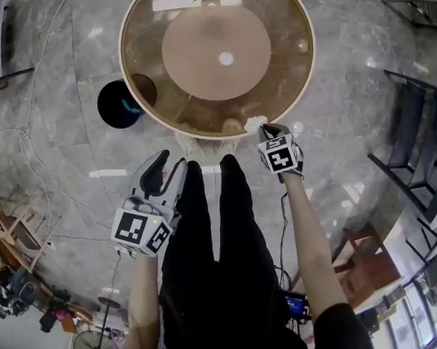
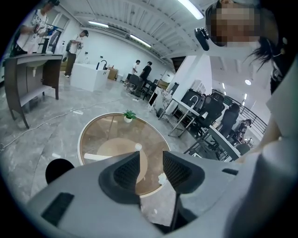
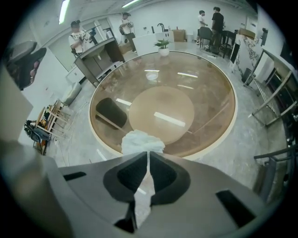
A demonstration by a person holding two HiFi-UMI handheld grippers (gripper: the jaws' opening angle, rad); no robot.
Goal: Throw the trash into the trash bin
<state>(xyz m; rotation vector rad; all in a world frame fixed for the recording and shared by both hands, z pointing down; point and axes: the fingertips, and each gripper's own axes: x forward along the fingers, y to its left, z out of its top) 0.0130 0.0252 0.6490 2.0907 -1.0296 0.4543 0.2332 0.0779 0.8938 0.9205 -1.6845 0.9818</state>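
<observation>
A crumpled white tissue (image 1: 254, 122) lies at the near rim of the round glass table (image 1: 301, 80). My right gripper (image 1: 268, 131) points steeply down at that rim and is shut on the tissue (image 3: 141, 141), which bulges out past the fingertips of that gripper (image 3: 148, 156). The black trash bin (image 1: 119, 104) stands on the floor at the table's left side, partly under the glass. My left gripper (image 1: 166, 165) hangs open and empty over the floor, short of the table; past that gripper (image 2: 151, 159) I see the tissue (image 2: 162, 178) and the bin (image 2: 58, 169).
A small potted plant (image 3: 162, 45) stands at the table's far edge. Dark metal chairs (image 1: 420, 154) and a wooden stool (image 1: 370, 260) stand to the right. A cable (image 1: 25, 132) trails over the grey floor at the left. Several people stand far off by desks.
</observation>
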